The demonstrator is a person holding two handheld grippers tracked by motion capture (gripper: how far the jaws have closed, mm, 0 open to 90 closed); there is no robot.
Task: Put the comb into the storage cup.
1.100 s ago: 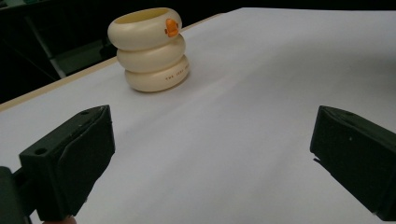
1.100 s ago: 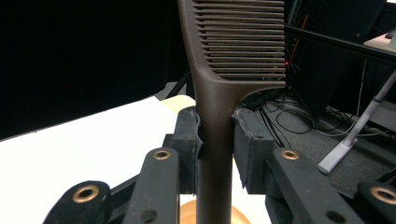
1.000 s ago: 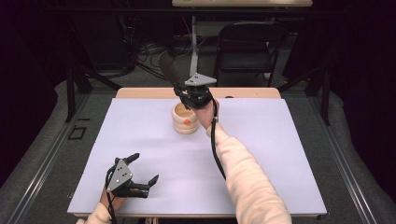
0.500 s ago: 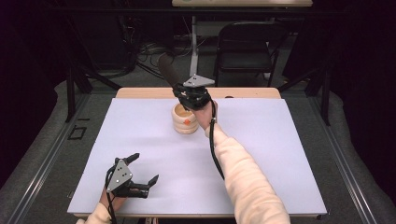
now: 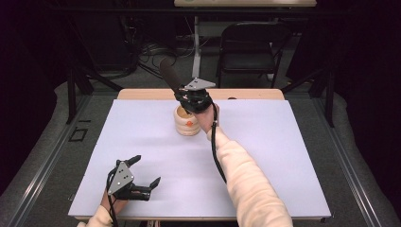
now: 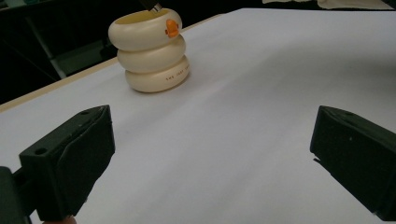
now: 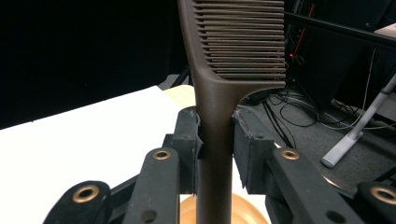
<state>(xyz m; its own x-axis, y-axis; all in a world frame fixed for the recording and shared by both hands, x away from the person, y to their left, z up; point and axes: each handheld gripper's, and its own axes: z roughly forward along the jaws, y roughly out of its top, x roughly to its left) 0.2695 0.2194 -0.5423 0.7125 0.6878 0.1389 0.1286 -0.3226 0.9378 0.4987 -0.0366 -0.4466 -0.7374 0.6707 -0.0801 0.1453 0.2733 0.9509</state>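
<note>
Right tongs, held directly above the cream ribbed ceramic holder of three stacked rings, are clamped on the handle of a dark brown plastic comb. From the right gripper view, both pads press the comb's straight handle from either side, with the toothed part rising above the jaws and the handle's lower end running down toward the holder's open mouth below. From the high view, the comb leans up and away from the holder, toward the far left, and the person's cream sleeve runs from the holder toward the near edge of the bench.

Left tongs stand apart with nothing between them, well clear of the holder on its near left side, close to the near edge of the white-covered bench. In the left gripper view, the two black pads frame bare bench surface, and the holder stands upright farther off, bearing a small orange mark on its top ring.
</note>
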